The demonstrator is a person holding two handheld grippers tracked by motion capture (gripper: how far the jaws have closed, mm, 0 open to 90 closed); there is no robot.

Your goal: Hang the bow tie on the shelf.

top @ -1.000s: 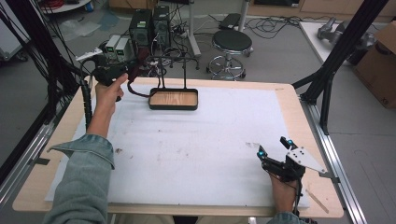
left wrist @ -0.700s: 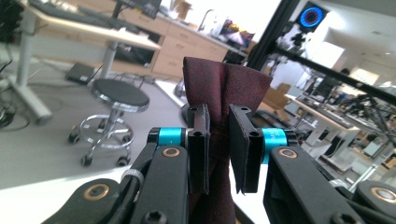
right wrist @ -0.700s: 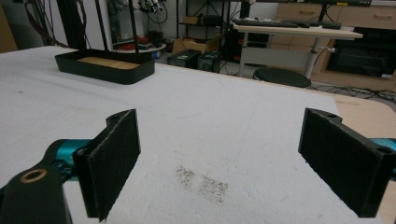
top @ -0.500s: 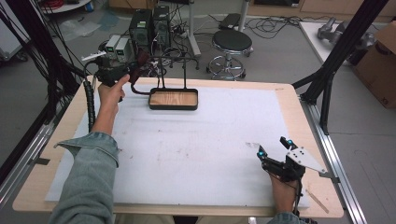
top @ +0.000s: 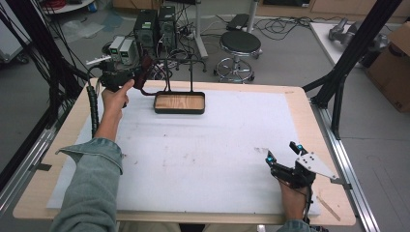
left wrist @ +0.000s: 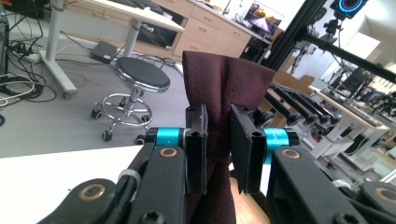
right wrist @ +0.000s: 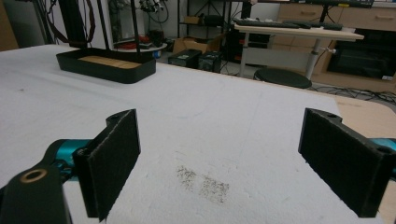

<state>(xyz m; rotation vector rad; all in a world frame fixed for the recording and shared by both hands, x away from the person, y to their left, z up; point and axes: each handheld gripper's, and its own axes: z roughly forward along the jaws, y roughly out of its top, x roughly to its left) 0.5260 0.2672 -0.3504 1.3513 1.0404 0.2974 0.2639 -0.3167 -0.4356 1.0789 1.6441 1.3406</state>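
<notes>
L tool (left wrist: pixel 218 151) lifted, jaws easing (cloth (left wrist: pixel 224 88) pinched)

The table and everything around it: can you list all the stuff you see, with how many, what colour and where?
dark red cloth: one, maroon, pinched between the left gripper's jaws above the table's far left corner
black tray with a wooden bottom: one, black and tan, far side of the table, with thin black rods rising from it
white foam mat: one, white with grey smudges, covering the wooden table
round black stool: one, black seat on chrome legs with wheels, on the floor beyond the table
computer towers: two, dark, on the floor at the far left
cardboard box: one, brown, far right
left gripper: one, black, shut on the cloth
right gripper: one, black with blue accents, open, resting near the table's near right corner
</notes>
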